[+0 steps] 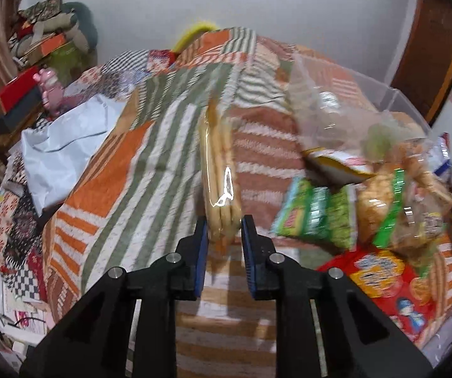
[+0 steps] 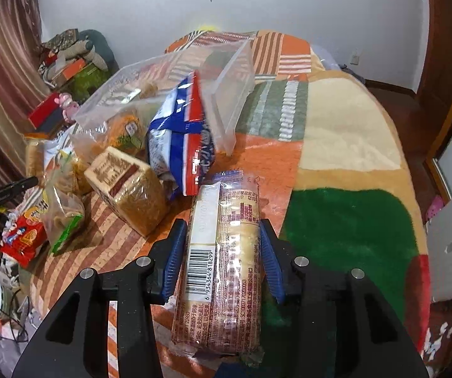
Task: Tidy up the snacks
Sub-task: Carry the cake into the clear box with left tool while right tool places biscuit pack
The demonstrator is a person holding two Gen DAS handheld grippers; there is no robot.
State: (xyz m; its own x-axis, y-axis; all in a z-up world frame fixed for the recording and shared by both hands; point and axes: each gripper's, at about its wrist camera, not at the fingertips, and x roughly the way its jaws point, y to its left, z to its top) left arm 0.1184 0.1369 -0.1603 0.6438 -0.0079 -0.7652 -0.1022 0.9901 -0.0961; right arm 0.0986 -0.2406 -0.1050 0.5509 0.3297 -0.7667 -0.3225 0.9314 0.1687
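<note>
Both hand-held grippers carry a snack pack above the bed, near the clear bin.

The left hand-held gripper [image 1: 224, 236] is clamped on the end of a slim pack of biscuits [image 1: 219, 170], lifted clear of the patchwork quilt [image 1: 150, 157]. The right hand-held gripper [image 2: 221, 252] squeezes a long cracker pack [image 2: 223, 252] across its middle, probably so it stays balanced. The clear plastic bin [image 2: 226, 94], likely where the snacks belong, sits just beyond the snack pile [image 2: 125, 182].

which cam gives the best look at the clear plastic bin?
Right wrist view: the clear plastic bin shows whole, with its rim and walls, and snack bags crowding its near end. Left wrist view catches only a blurred far corner behind bags.
</note>
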